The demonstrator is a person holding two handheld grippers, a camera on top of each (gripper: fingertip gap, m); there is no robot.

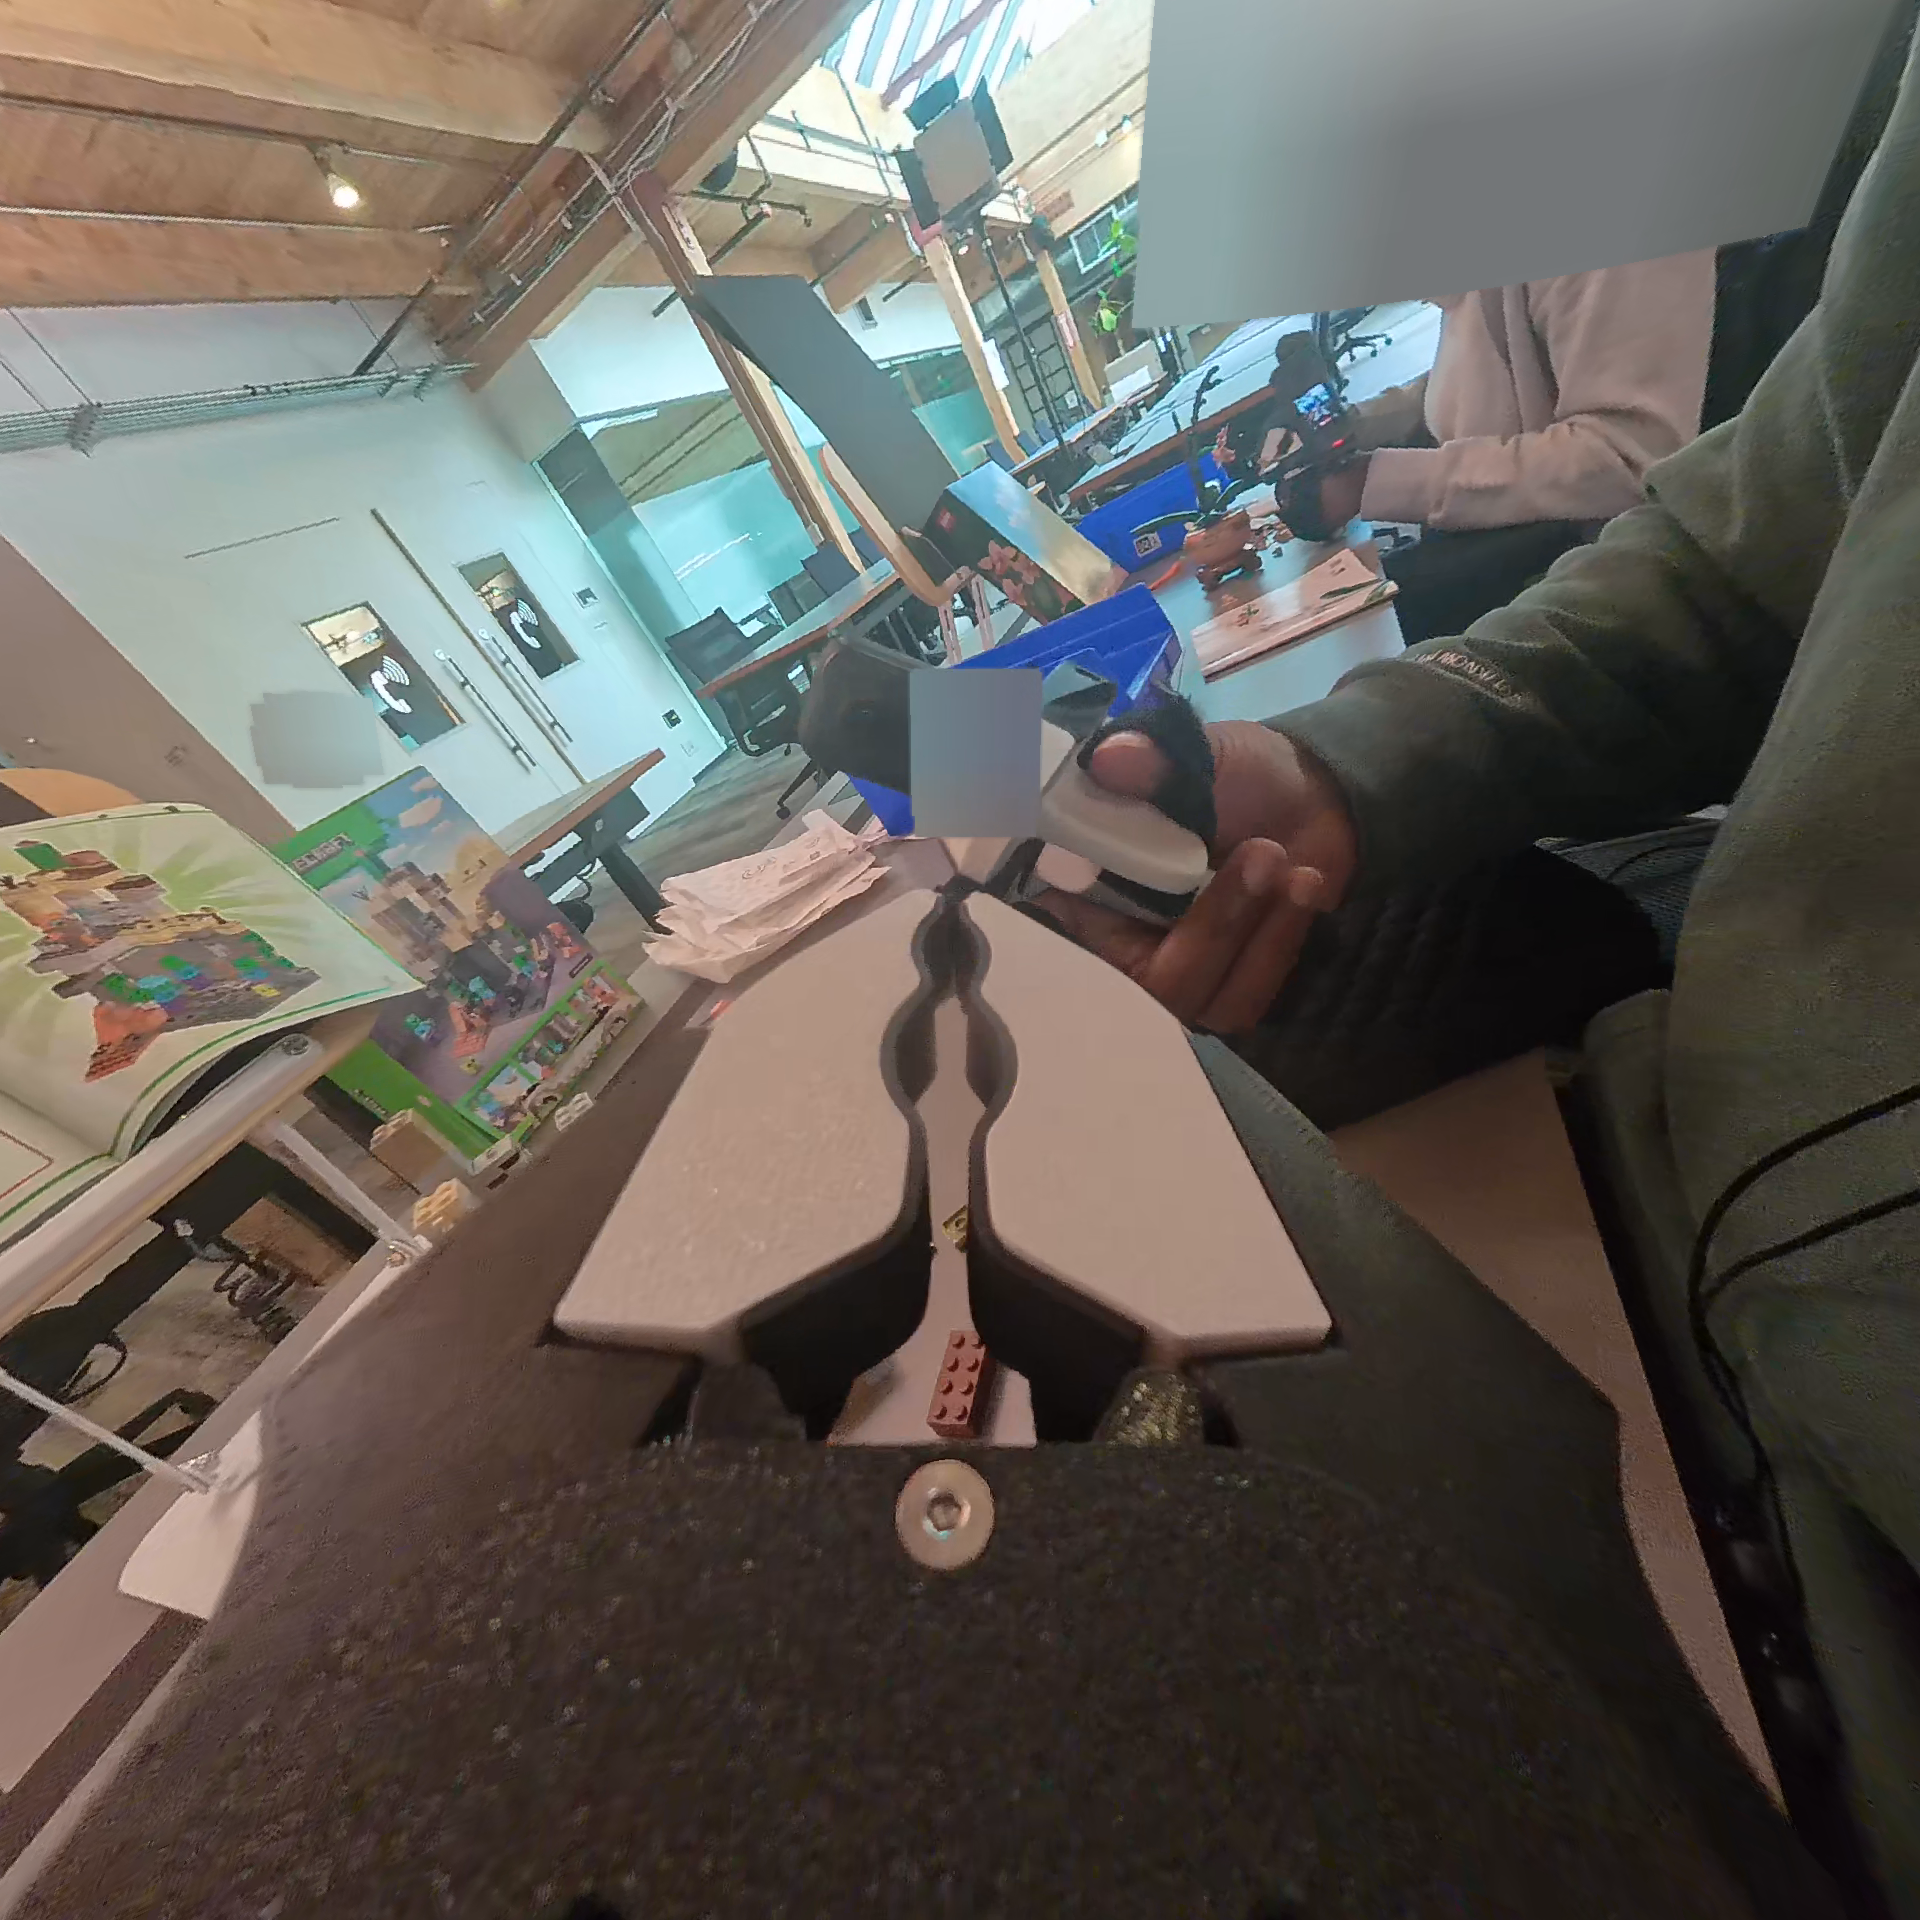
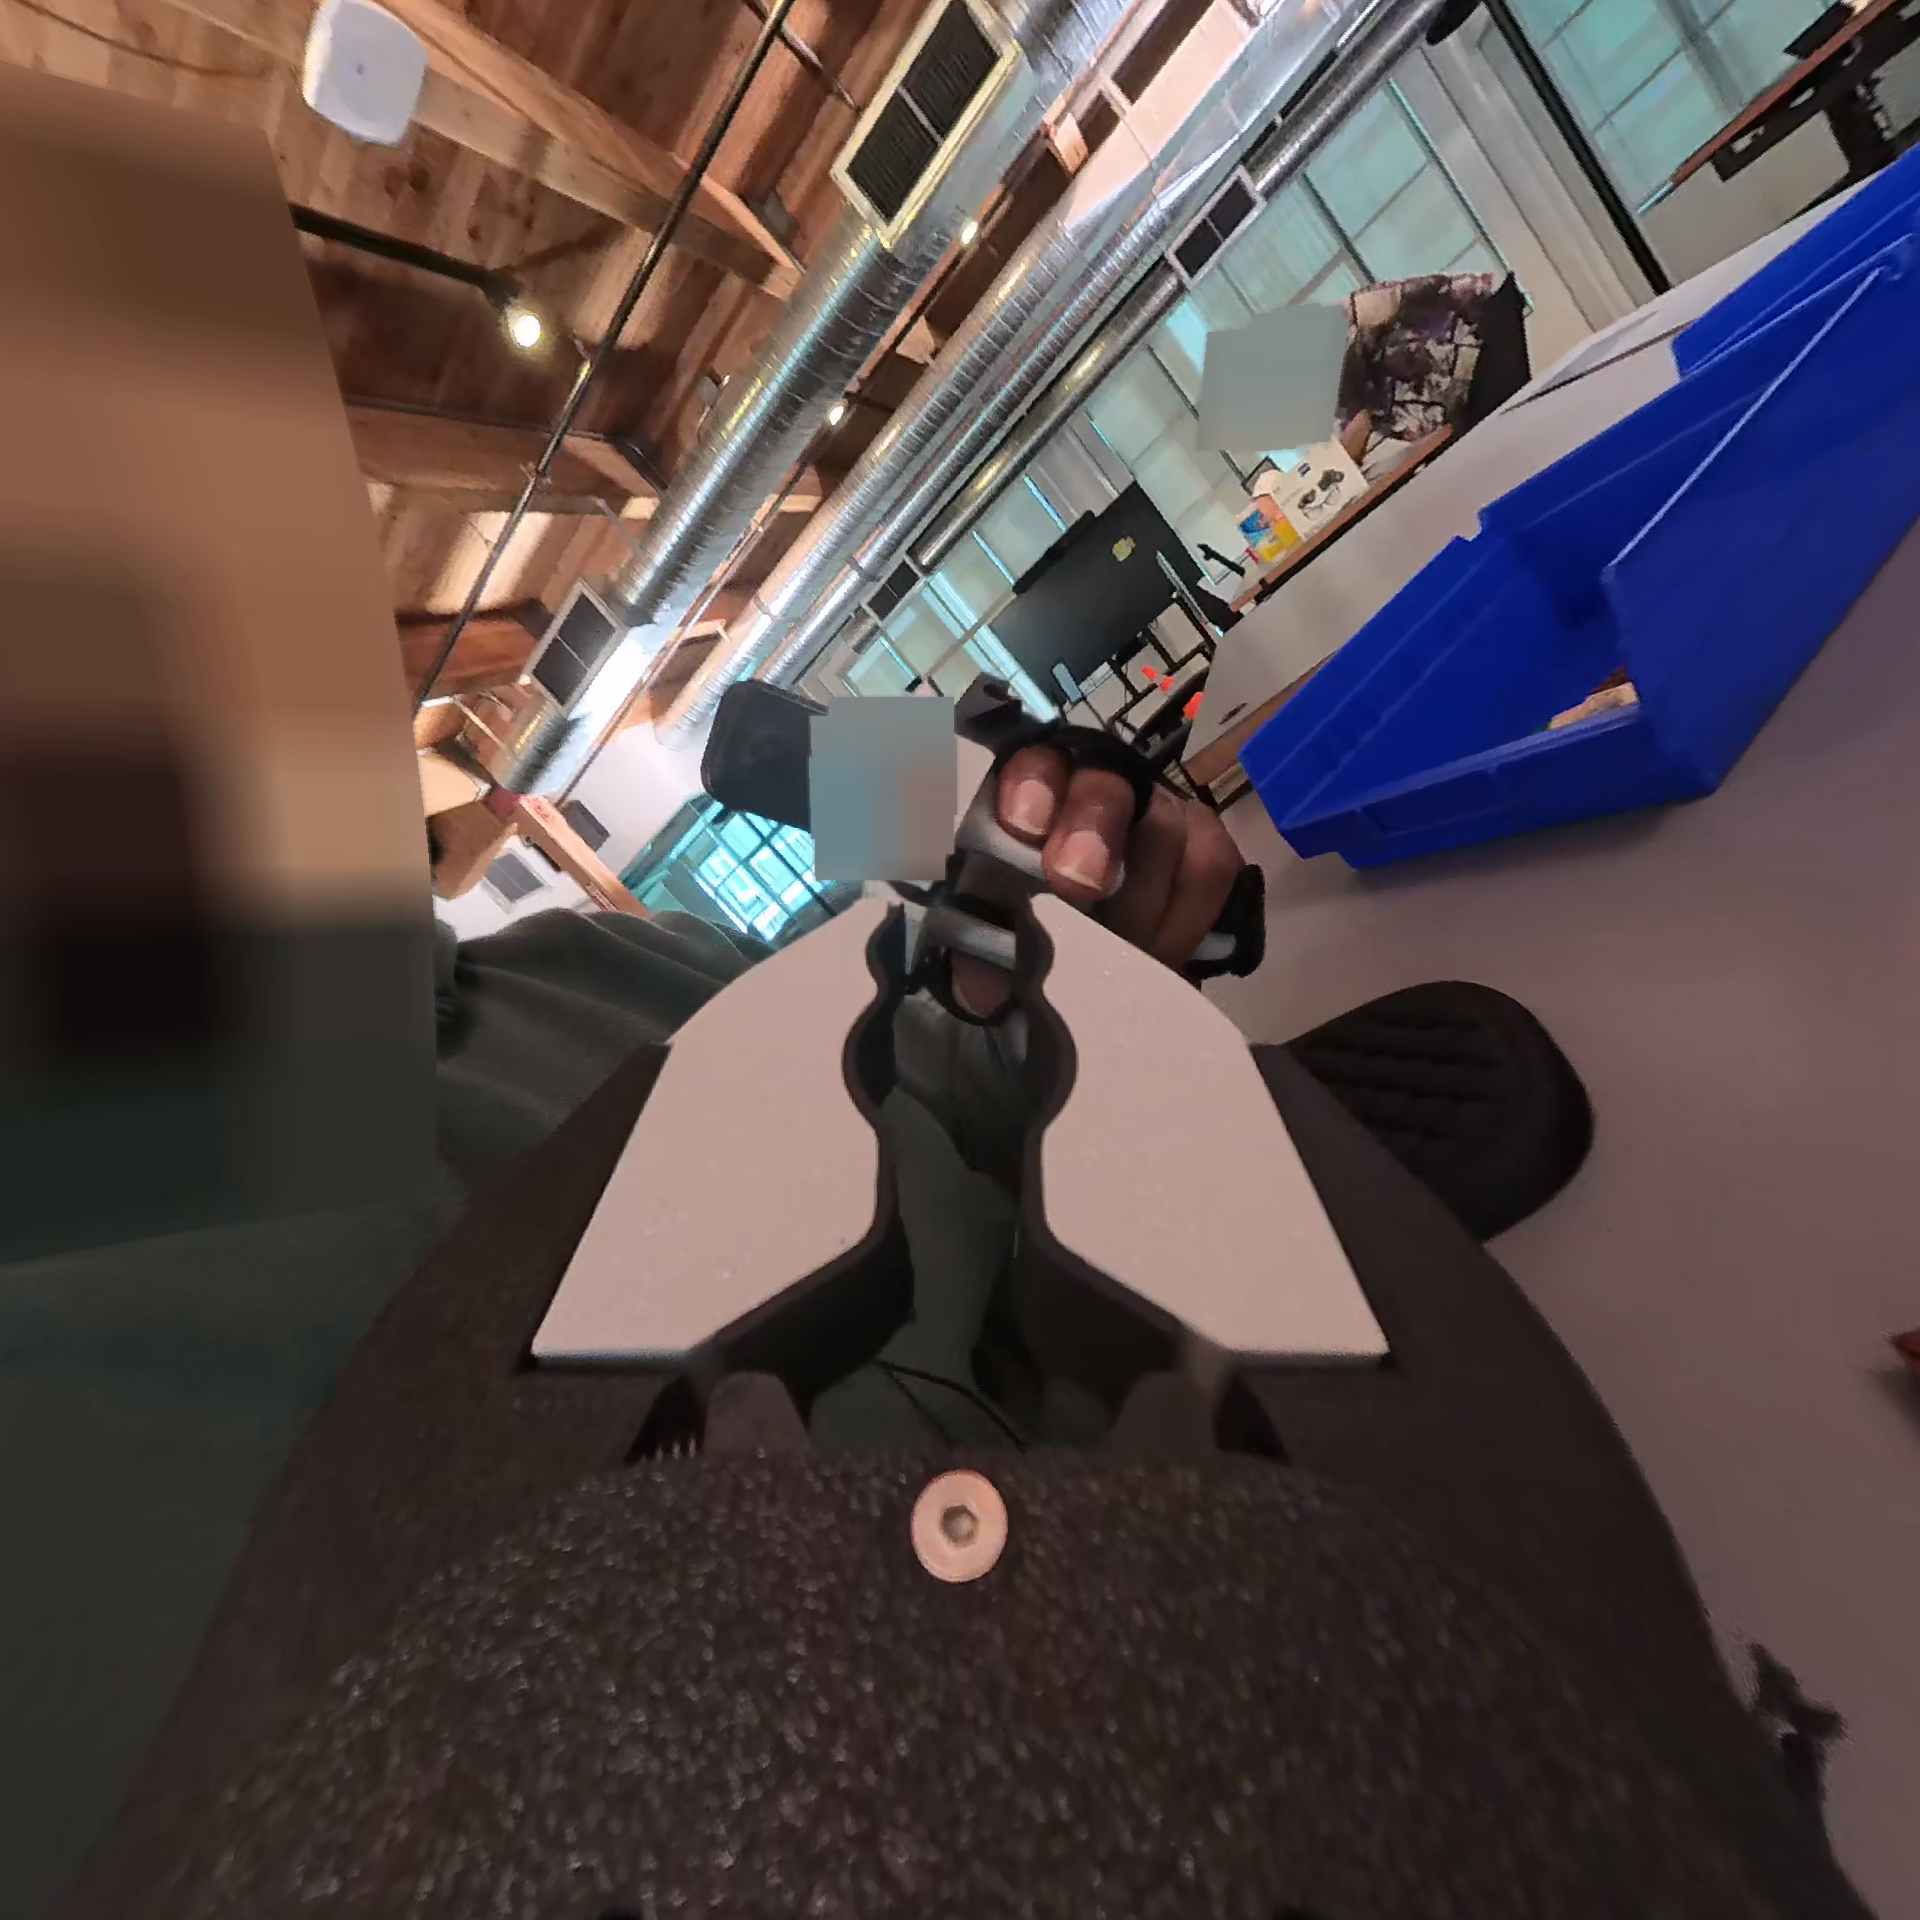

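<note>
The left gripper (image 1: 951,899) has its fingers pressed together at the tips. There is a tiny dark speck right at the tips, but it is too small to tell if they pinch anything. Under those fingers, seen through the gap near their base, a brown brick (image 1: 961,1387) lies flat on the table (image 1: 1455,1174), not touched. The right gripper (image 2: 961,914) has its fingers a little spread, with nothing between them. The two grippers point at each other, tips near. I think they could bump tips if either one pushes forward. If the left one dips, it could knock the brick away. Only the left view shows the brick, an open booklet (image 1: 156,935), a picture box (image 1: 488,966), a pile of papers (image 1: 769,904) and the hand (image 1: 1247,862) on the right gripper. Only the right view shows the blue bin (image 2: 1558,675) up close, just beside the hand on the left gripper.
</note>
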